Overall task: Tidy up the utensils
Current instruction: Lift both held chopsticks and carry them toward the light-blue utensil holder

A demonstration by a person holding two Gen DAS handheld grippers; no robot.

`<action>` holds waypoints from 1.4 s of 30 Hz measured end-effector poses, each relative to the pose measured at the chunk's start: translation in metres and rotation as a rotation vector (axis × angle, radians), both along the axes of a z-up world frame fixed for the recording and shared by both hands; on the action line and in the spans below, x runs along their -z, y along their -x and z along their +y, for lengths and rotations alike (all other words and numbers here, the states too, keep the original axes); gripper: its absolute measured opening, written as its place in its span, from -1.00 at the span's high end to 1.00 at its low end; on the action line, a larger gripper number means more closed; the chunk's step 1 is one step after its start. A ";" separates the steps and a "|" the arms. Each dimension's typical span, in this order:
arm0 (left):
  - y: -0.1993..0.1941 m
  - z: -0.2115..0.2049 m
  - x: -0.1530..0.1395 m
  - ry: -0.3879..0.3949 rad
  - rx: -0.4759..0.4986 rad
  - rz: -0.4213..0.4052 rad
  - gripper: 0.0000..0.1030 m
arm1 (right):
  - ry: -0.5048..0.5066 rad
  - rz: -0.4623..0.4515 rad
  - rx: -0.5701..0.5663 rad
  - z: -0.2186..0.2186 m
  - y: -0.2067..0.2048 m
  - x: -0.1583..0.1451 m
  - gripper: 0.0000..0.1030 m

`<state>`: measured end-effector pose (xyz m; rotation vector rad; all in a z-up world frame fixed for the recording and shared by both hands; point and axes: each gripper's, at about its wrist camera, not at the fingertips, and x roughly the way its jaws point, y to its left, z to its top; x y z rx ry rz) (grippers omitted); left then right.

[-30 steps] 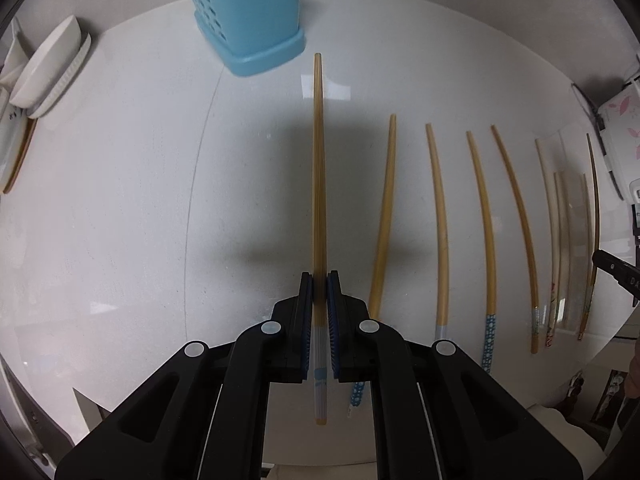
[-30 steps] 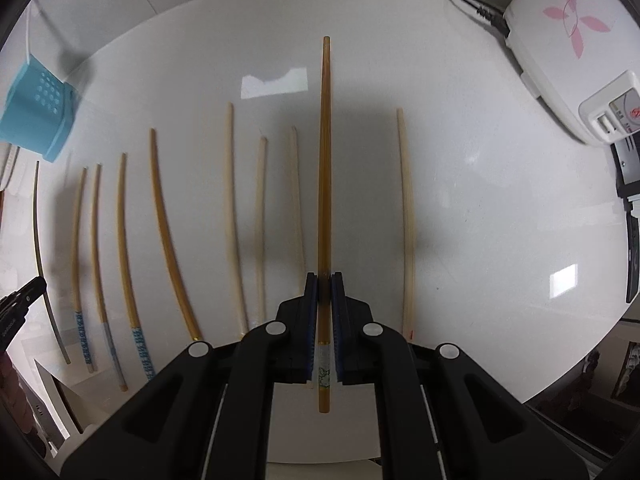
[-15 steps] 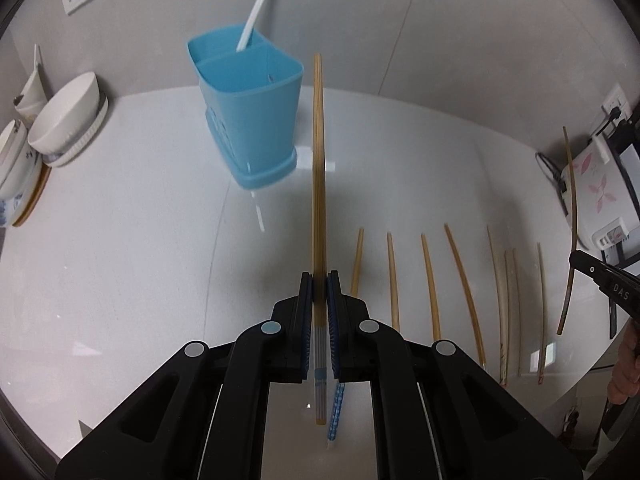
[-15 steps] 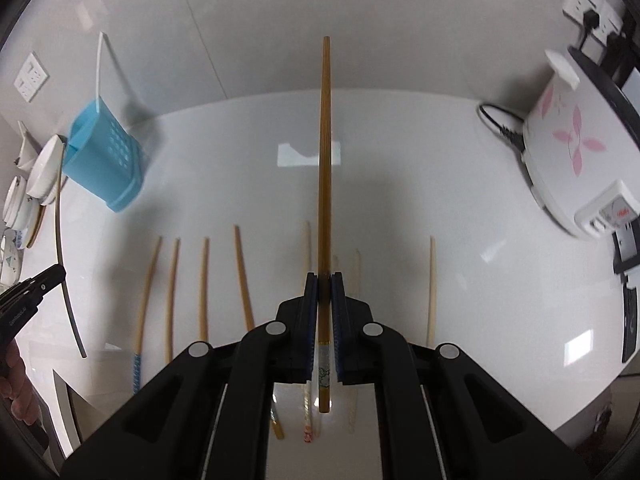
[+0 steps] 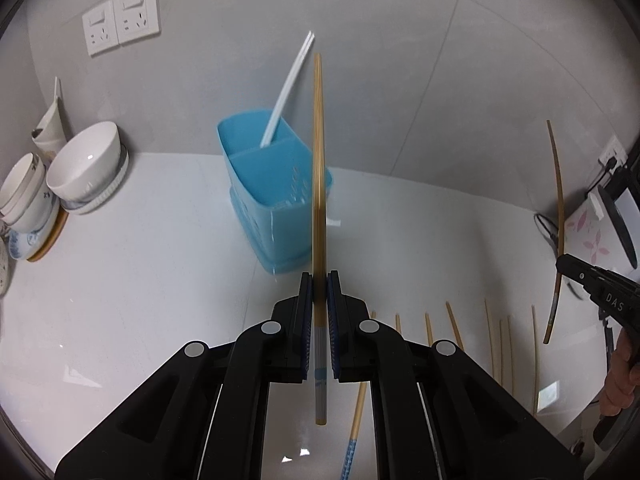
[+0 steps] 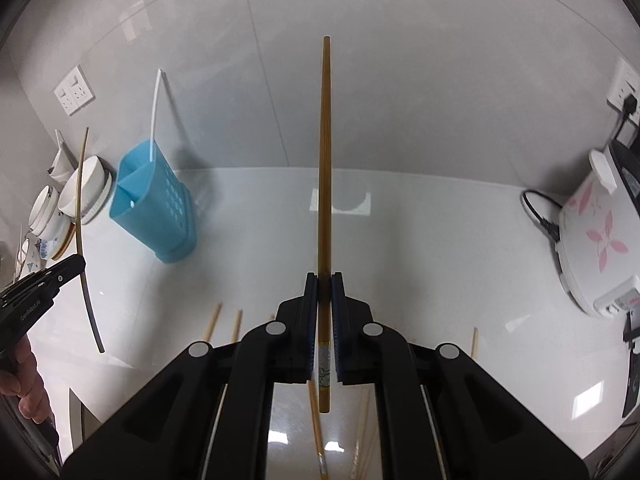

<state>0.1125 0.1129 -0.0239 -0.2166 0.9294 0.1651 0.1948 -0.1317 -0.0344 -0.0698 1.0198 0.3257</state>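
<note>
Both the left gripper (image 5: 318,280) and right gripper (image 6: 324,280) are clamping slim, stiff, light bamboo chopsticks (image 5: 318,168) (image 6: 325,152) near their decorated butts, long tips projecting ahead, probably prone to pivoting.

Grey tiled wall (image 5: 400,60) w/ 2 sockets (image 5: 120,18), white countertop (image 5: 120,300).

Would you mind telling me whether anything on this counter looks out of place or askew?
Nothing looks damaged or spilled. The loose chopsticks lying in a row on the white counter are the only things out of place, since the blue holder contains just a white pair.
</note>
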 end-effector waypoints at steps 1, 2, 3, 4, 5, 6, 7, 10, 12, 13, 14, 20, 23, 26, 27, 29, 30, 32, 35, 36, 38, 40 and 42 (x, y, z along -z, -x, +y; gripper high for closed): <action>-0.002 0.002 -0.005 0.001 -0.003 -0.018 0.87 | -0.004 -0.010 -0.008 0.004 -0.002 -0.002 0.88; -0.004 0.004 -0.009 0.001 -0.005 -0.036 0.87 | -0.009 -0.022 -0.015 0.010 -0.004 -0.006 0.88; -0.006 0.006 -0.013 -0.003 -0.009 -0.052 0.87 | -0.019 -0.037 -0.024 0.016 -0.006 -0.010 0.88; -0.009 0.008 -0.017 -0.006 -0.013 -0.073 0.87 | -0.023 -0.048 -0.030 0.021 -0.008 -0.013 0.88; -0.012 0.010 -0.020 -0.007 -0.016 -0.089 0.87 | -0.028 -0.057 -0.036 0.025 -0.010 -0.016 0.88; -0.014 0.012 -0.024 -0.009 -0.019 -0.106 0.87 | -0.040 -0.069 -0.045 0.031 -0.013 -0.019 0.88; -0.018 0.015 -0.028 -0.011 -0.022 -0.127 0.87 | -0.048 -0.078 -0.053 0.036 -0.015 -0.021 0.88; -0.027 0.020 -0.035 -0.013 -0.028 -0.172 0.87 | -0.068 -0.102 -0.068 0.051 -0.023 -0.026 0.88; -0.033 0.023 -0.039 -0.017 -0.031 -0.201 0.87 | -0.083 -0.121 -0.072 0.060 -0.029 -0.029 0.88; -0.037 0.025 -0.039 -0.011 -0.032 -0.213 0.87 | -0.089 -0.128 -0.075 0.065 -0.031 -0.030 0.88; -0.040 0.026 -0.040 -0.006 -0.030 -0.224 0.87 | -0.100 -0.136 -0.078 0.068 -0.033 -0.031 0.88; -0.061 0.032 -0.039 -0.023 0.001 -0.283 0.87 | -0.138 -0.196 -0.099 0.088 -0.044 -0.039 0.88; -0.070 0.035 -0.035 -0.021 0.007 -0.326 0.87 | -0.160 -0.207 -0.106 0.098 -0.051 -0.038 0.88; -0.077 0.038 -0.029 -0.025 0.011 -0.368 0.87 | -0.175 -0.206 -0.109 0.104 -0.056 -0.034 0.88; -0.079 0.039 -0.028 -0.024 0.013 -0.380 0.87 | -0.176 -0.204 -0.110 0.106 -0.058 -0.032 0.88; -0.084 0.040 -0.023 -0.034 0.014 -0.401 0.87 | -0.179 -0.203 -0.112 0.110 -0.061 -0.029 0.88; -0.087 0.041 -0.021 -0.039 0.016 -0.408 0.87 | -0.180 -0.201 -0.113 0.110 -0.062 -0.028 0.88; -0.092 0.042 -0.014 -0.056 0.020 -0.424 0.87 | -0.183 -0.197 -0.113 0.113 -0.064 -0.025 0.88; -0.097 0.042 -0.003 -0.064 0.027 -0.436 0.87 | -0.190 -0.192 -0.114 0.115 -0.067 -0.022 0.88; -0.099 0.042 0.001 -0.068 0.025 -0.438 0.87 | -0.192 -0.190 -0.114 0.115 -0.067 -0.020 0.88; -0.102 0.043 0.011 -0.059 0.027 -0.432 0.87 | -0.191 -0.183 -0.119 0.117 -0.069 -0.016 0.88; -0.104 0.044 0.019 -0.059 0.023 -0.423 0.87 | -0.188 -0.172 -0.118 0.118 -0.071 -0.012 0.88; -0.106 0.044 0.025 -0.067 0.017 -0.411 0.87 | -0.186 -0.161 -0.119 0.119 -0.073 -0.008 0.88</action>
